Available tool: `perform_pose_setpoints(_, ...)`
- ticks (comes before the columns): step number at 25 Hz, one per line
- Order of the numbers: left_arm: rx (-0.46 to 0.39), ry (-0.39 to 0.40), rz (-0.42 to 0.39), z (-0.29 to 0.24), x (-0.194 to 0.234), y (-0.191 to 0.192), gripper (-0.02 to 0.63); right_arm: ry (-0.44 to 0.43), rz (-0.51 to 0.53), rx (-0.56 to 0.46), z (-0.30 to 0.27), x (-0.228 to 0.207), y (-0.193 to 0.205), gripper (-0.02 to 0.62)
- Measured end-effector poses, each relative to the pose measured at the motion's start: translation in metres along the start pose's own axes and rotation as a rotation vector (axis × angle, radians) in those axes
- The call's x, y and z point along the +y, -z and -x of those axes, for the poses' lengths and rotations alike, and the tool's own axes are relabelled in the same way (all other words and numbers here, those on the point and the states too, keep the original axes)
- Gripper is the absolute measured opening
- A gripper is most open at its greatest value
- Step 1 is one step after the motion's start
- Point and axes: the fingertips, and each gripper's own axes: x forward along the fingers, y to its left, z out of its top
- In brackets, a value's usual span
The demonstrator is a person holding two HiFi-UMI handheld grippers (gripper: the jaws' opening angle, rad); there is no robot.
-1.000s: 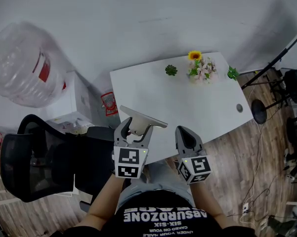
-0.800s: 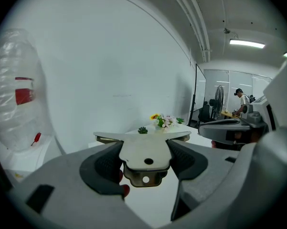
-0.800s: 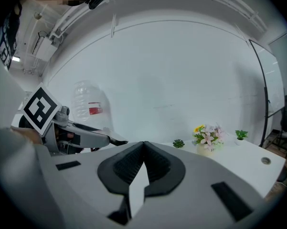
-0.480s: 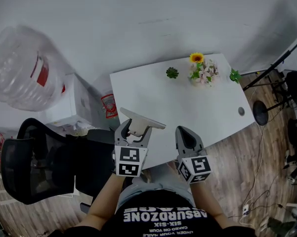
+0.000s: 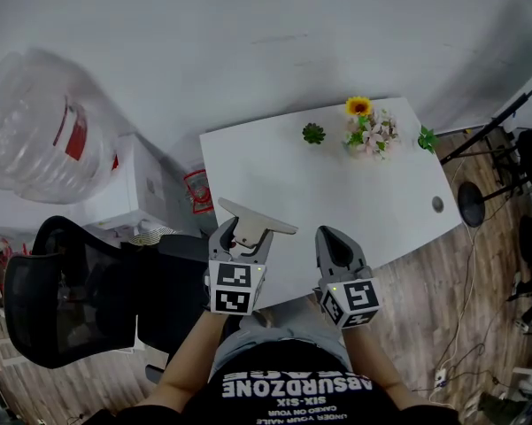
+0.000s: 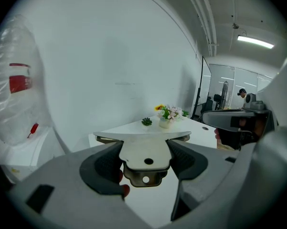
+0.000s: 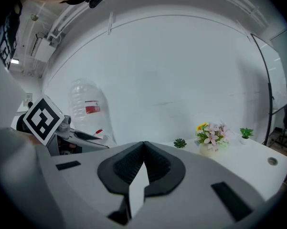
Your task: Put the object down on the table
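Metal plate [image 5: 255,222], a flat T-shaped piece with a wide top bar, is not yet down. In the head view it hangs in the left gripper [image 5: 240,235] at the near-left edge of the white table [image 5: 354,193], apparently clear of the tabletop. By these pictures the whole set-down is left to do: lower it, rest it on the table, let go. The right gripper [image 5: 335,243] hovers at the table's near edge, touching nothing. At the table's far side stand a pot of flowers [image 5: 370,133] and a small green plant [image 5: 313,134]. In the left gripper view the jaws are clamped on the plate's narrow stem from both sides, and the wide bar lies level ahead of them, toward the table. The plate looks thin, pale and dully shiny, with one round hole in the stem and a second in a darker tab below it. It seems rigid and light, and likely to lie flat once released. In the right gripper view the jaws are pressed together with nothing between them, pointing across the table toward its far side.
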Motion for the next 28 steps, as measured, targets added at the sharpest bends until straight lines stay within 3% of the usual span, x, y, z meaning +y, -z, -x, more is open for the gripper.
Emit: perform_pose_setpoints(28,0.083,-0.022,0.029,-0.037,0.036,0.022,0.296,-0.035,0.010,0.035,-0.048,-0.003,-0.003,-0.002)
